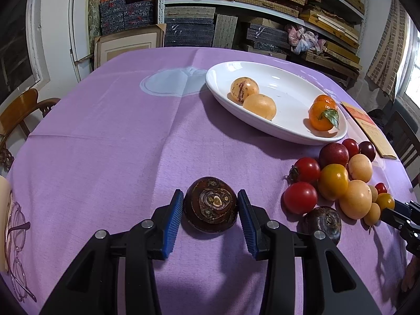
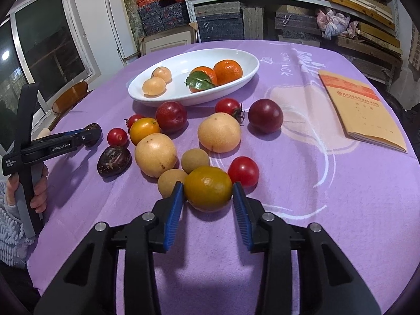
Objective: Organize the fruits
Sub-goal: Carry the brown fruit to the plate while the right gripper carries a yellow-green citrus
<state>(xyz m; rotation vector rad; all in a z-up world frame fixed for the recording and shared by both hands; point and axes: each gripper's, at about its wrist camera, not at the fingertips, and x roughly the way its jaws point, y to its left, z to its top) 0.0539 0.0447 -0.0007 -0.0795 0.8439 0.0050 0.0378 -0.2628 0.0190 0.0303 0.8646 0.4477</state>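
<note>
A white oval plate (image 1: pixel 262 120) (image 2: pixel 246 76) on the purple cloth holds two pale yellow fruits (image 1: pixel 260 105) and two oranges (image 1: pixel 321 118), one with a leaf. My left gripper (image 1: pixel 210 204) has its blue pads touching both sides of a dark brown water chestnut (image 1: pixel 211 204), which rests on the cloth; the gripper also shows in the right wrist view (image 2: pixel 89 134). My right gripper (image 2: pixel 207 191) has its pads against a yellow-green orange (image 2: pixel 208 187) on the cloth. Loose tomatoes (image 2: pixel 242 170), plums (image 2: pixel 265 115) and yellow fruits (image 2: pixel 219 131) lie around it.
A second dark chestnut (image 2: pixel 114 160) (image 1: pixel 323 221) lies left of the fruit pile. A tan booklet (image 2: pixel 362 110) lies at the right of the table. Eyeglasses (image 1: pixel 15 236) lie at the table's left edge. A wooden chair (image 1: pixel 18 115) and shelves of boxes stand behind.
</note>
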